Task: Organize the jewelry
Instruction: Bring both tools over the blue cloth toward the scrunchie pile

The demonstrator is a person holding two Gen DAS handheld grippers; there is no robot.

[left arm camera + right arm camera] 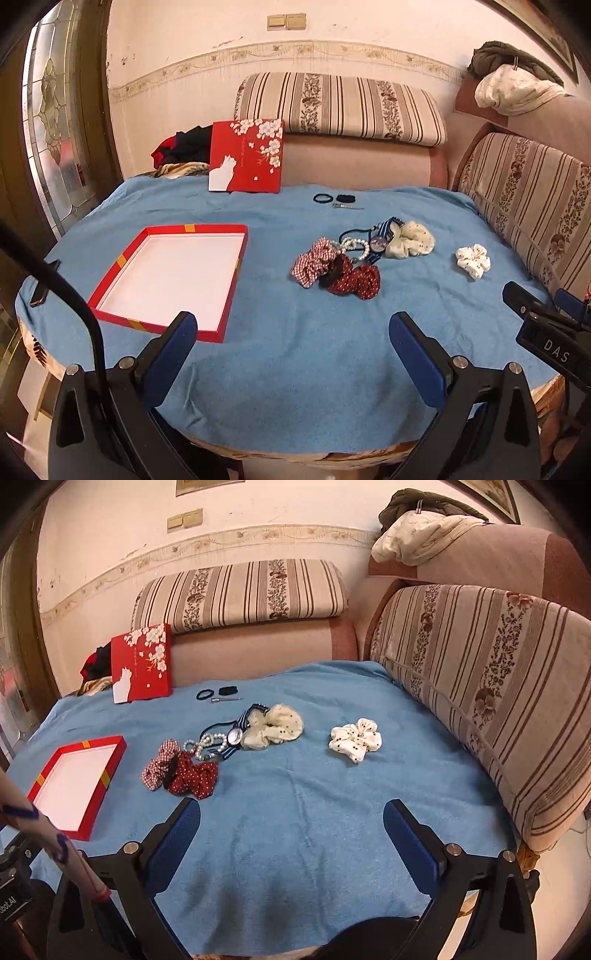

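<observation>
An open red box point(110, 273) point(114, 751) with a white floor lies on the left of the blue towel. A heap right of it holds a checked scrunchie point(314, 264) point(157, 768), a red dotted scrunchie point(356, 282) point(195, 775), a pearl bracelet point(356, 247) point(207, 744), a watch point(378, 242) point(234, 735) and a cream scrunchie point(410, 240) point(275, 725). A white dotted scrunchie point(473, 260) point(355, 743) lies apart, further right. My left gripper point(293, 332) and right gripper point(291, 819) hover open over the near towel, holding nothing.
The red lid point(245, 155) point(142, 662) leans against the sofa at the back. Black hair ties point(323, 198) point(205, 694) and a hair clip point(347, 206) point(225, 699) lie near it. Striped sofa cushions point(480, 686) border the right side. A dark phone point(44, 284) lies at the left edge.
</observation>
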